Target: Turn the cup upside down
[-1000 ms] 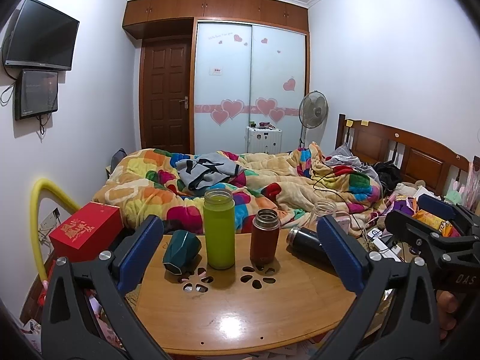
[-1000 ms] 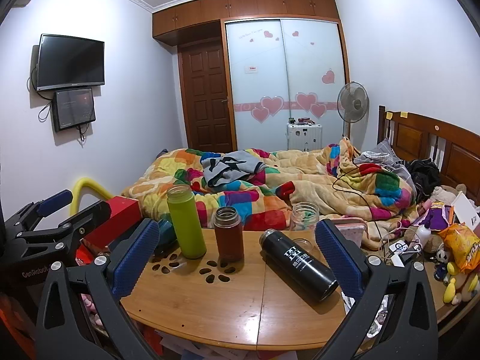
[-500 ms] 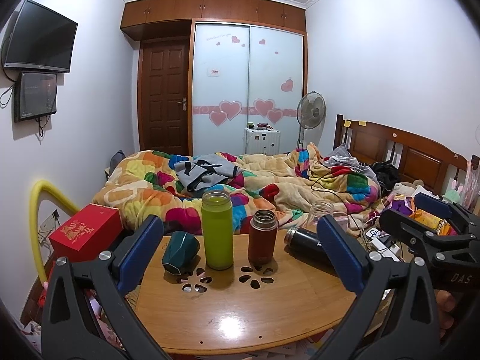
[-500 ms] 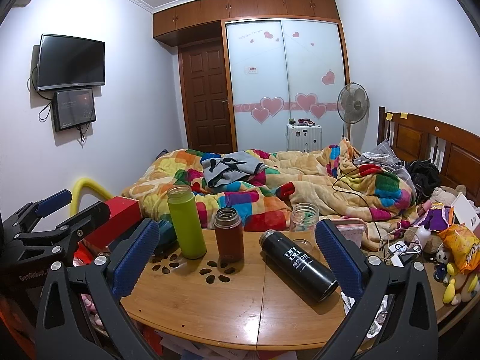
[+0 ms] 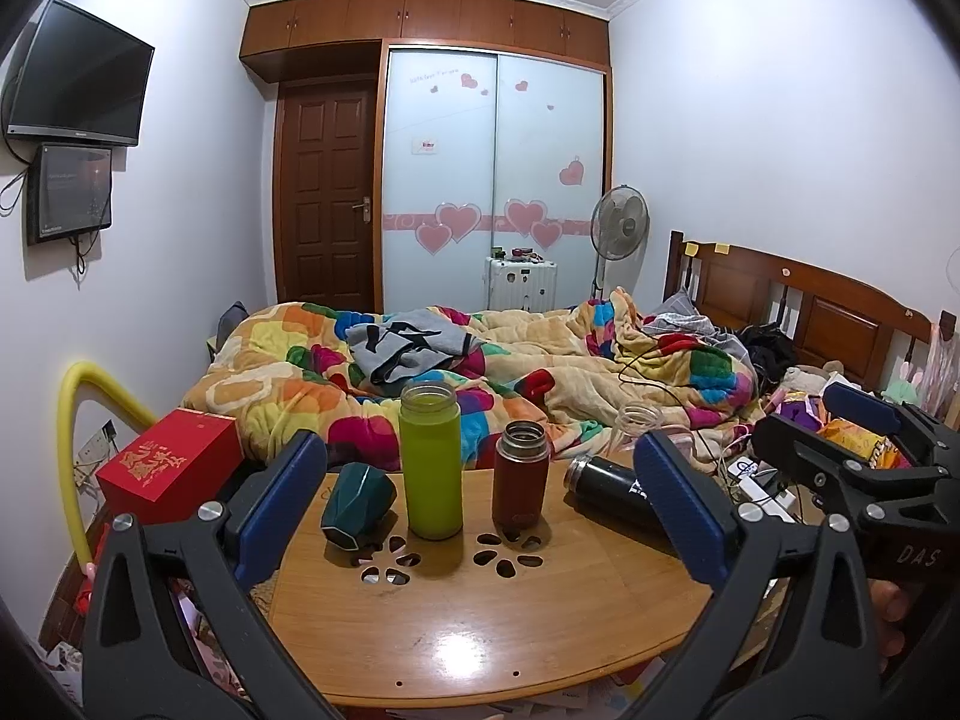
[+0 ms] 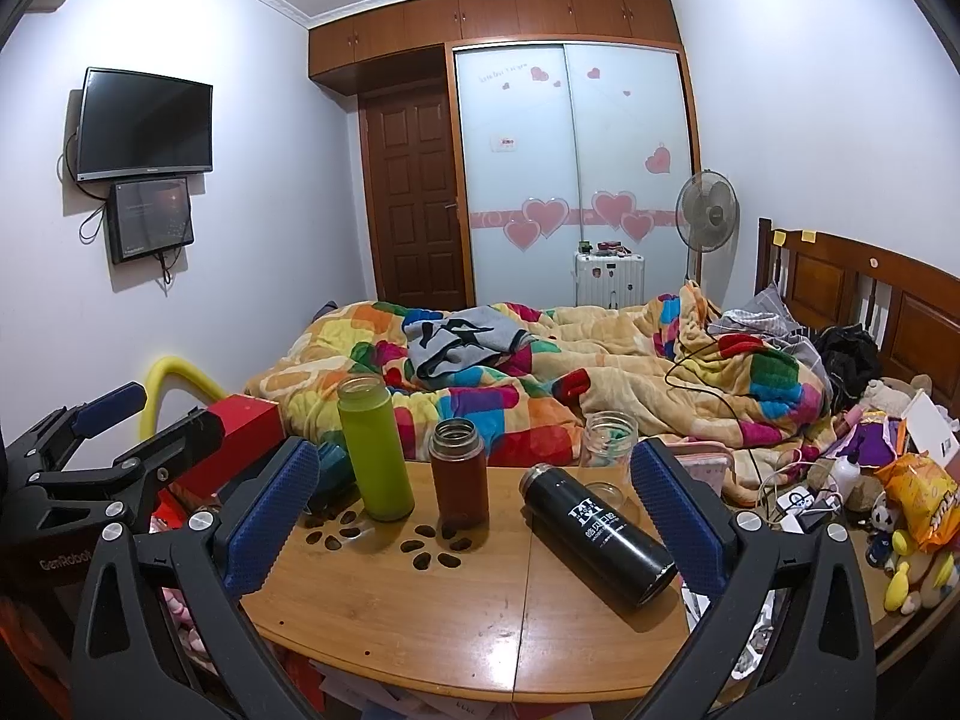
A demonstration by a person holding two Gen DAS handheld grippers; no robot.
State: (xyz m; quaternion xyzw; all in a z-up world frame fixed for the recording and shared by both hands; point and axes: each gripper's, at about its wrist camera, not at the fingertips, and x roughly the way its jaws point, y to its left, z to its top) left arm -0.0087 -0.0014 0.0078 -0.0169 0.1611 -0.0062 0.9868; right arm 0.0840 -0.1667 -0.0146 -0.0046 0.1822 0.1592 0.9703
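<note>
A dark green faceted cup (image 5: 357,504) lies tilted on its side at the far left of the round wooden table (image 5: 492,624). In the right wrist view it is mostly hidden behind the left blue pad (image 6: 333,471). My left gripper (image 5: 480,510) is open and empty, held above the table's near half. My right gripper (image 6: 474,516) is open and empty too, over the table's right part. Each gripper shows at the edge of the other's view.
A tall green bottle (image 5: 431,459), a brown flask (image 5: 521,474) and a black flask lying on its side (image 6: 594,531) are on the table. A glass jar (image 6: 606,441) stands at the back. A red box (image 5: 168,465) is left of the table, a bed behind.
Both views have barely shifted; the left gripper drifted slightly. Nothing on the table has moved and both grippers stay open.
</note>
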